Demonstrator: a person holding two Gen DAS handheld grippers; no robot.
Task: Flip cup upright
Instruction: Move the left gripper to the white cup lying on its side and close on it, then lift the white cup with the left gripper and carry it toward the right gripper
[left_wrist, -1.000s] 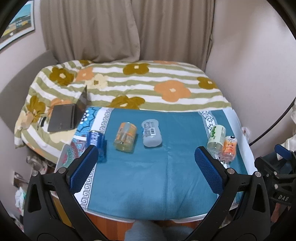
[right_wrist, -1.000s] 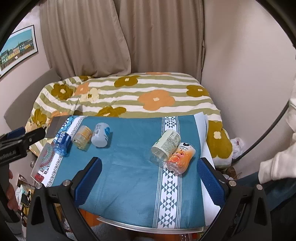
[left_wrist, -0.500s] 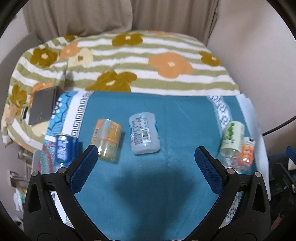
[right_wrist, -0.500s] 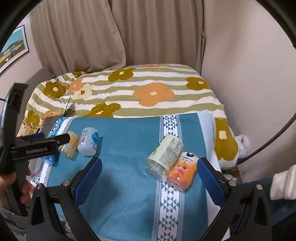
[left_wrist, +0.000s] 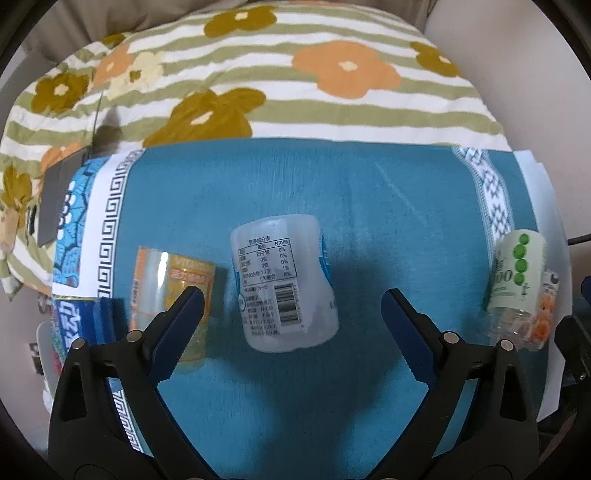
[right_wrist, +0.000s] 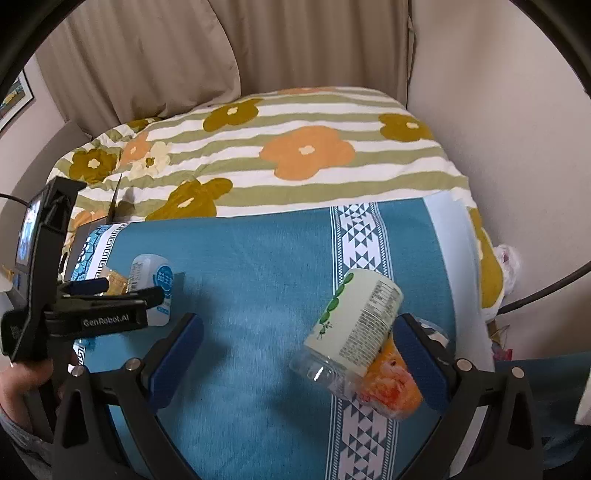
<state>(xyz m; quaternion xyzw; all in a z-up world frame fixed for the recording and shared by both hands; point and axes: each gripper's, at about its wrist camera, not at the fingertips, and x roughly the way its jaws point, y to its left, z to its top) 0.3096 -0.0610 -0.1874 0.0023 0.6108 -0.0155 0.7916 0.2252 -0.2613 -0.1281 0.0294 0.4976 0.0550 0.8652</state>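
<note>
Left wrist view looks down on a teal cloth (left_wrist: 258, 192) spread over a flower-patterned bedspread (left_wrist: 280, 88), with the left gripper (left_wrist: 291, 314) hovering wide open, nothing between its blue pads (left_wrist: 184, 314). Framed between those pads lies the white cup (left_wrist: 282, 282) on its side, its printed nutrition label and barcode facing up, not touched by either finger. Just beside it to the left lies an orange-labelled clear cup (left_wrist: 168, 291), also on its side, partly hidden behind the left finger, and a blue can (left_wrist: 75, 317) sits at the cloth's patterned border. Toward the right edge a green-dotted cup (left_wrist: 517, 273) lies on its side against an orange-printed cup (left_wrist: 543, 321). In the right wrist view, the right gripper (right_wrist: 295, 354) is also spread open and empty, held above the cloth (right_wrist: 258, 258); the green-dotted cup (right_wrist: 354, 325) lies tilted between its fingers, closer to the right-hand one, with the orange-printed cup (right_wrist: 391, 384) touching it underneath. The left gripper (right_wrist: 110, 306) appears at the left edge, hanging over the white cup (right_wrist: 155, 277).
</note>
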